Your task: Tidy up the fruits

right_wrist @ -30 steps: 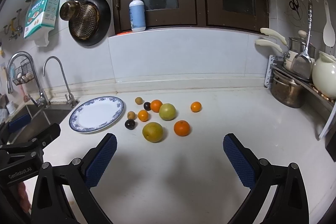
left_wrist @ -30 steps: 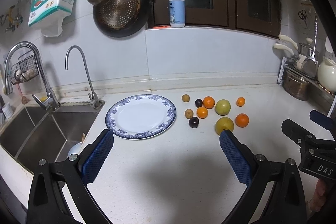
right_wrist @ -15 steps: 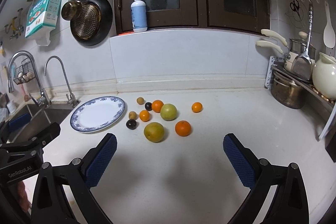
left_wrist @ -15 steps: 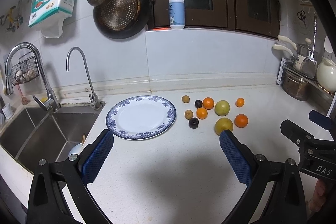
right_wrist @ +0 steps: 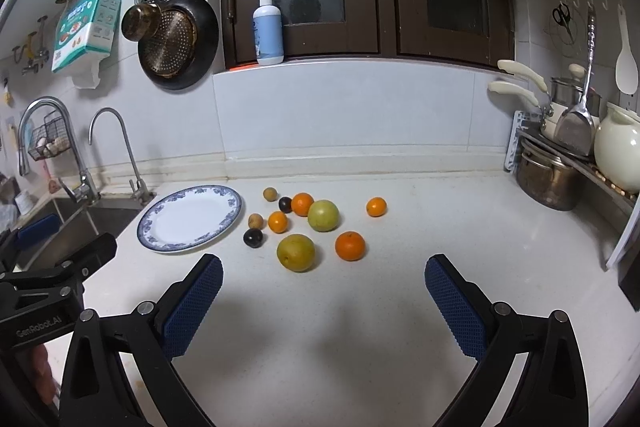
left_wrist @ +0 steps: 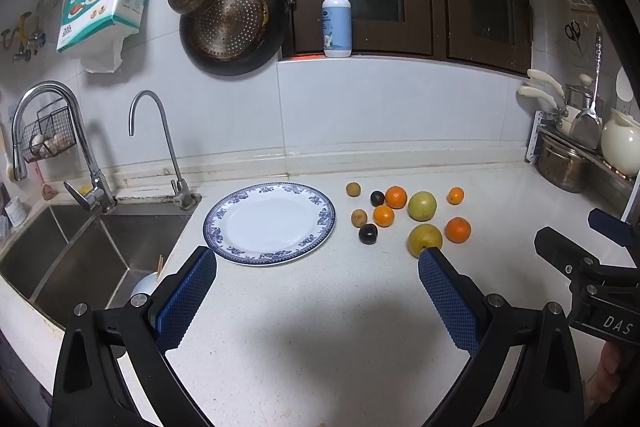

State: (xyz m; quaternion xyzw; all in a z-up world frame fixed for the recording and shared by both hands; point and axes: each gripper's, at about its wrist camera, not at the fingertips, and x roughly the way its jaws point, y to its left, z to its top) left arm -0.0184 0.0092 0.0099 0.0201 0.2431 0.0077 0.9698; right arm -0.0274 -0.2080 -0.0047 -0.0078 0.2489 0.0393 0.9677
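A blue-rimmed white plate [left_wrist: 240, 251] [right_wrist: 160, 243] lies bare on the white counter beside the sink. To its right sit several loose fruits: oranges [left_wrist: 457, 229] [right_wrist: 350, 245], a yellow-green round fruit [left_wrist: 424, 238] [right_wrist: 296, 252], a paler green one [left_wrist: 422, 205] [right_wrist: 323, 215], dark plums [left_wrist: 367, 233] [right_wrist: 253, 237] and small brown fruits [left_wrist: 359, 217] [right_wrist: 255, 221]. My left gripper [left_wrist: 318, 291] hangs open over the counter in front of the plate, holding nothing. My right gripper [right_wrist: 324, 291] is open too, just short of the fruits.
A steel sink [left_wrist: 72, 255] with two taps [left_wrist: 160, 139] lies left of the plate. Pots and a cream jug [right_wrist: 616, 147] crowd a rack at the right. A soap bottle [left_wrist: 337, 19] stands on the sill; pans [left_wrist: 232, 23] hang on the wall.
Both views have shifted slightly: the plate and fruits sit a touch lower and nearer. Both grippers stay open and empty.
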